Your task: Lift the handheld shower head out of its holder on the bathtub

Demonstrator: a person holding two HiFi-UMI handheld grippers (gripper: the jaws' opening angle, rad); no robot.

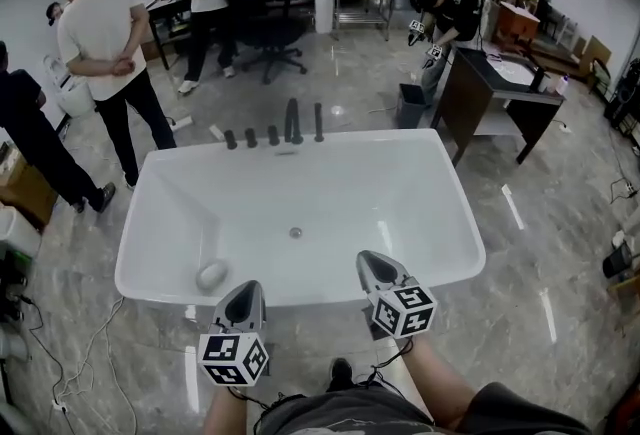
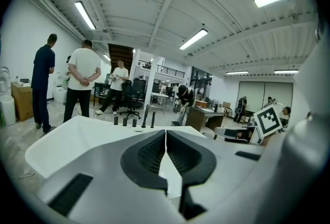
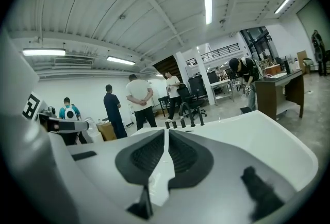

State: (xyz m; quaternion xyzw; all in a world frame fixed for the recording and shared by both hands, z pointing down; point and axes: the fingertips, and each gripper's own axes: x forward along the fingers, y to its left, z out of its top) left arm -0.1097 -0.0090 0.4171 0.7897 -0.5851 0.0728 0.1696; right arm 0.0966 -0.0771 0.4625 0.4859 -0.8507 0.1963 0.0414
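The white bathtub (image 1: 160, 223) fills the middle of the head view. A row of black fittings stands on its far rim: low knobs, a tall spout (image 1: 292, 121), and to its right the slim upright handheld shower head (image 1: 319, 122) in its holder. The shower head (image 2: 152, 119) also shows far off in the left gripper view, and the shower head (image 3: 200, 119) likewise in the right gripper view. My left gripper (image 1: 249, 292) and right gripper (image 1: 370, 265) hover side by side over the tub's near rim. Both point at the fittings, shut and empty. In their own views the left gripper (image 2: 166, 133) and right gripper (image 3: 166, 133) show their pads together.
A pale oval object (image 1: 212, 274) lies in the tub's near left corner, and a drain (image 1: 295, 232) sits mid-tub. Several people stand beyond the tub at left. A dark vanity (image 1: 500, 93), a bin (image 1: 410, 105) and an office chair (image 1: 268, 33) stand behind and to the right.
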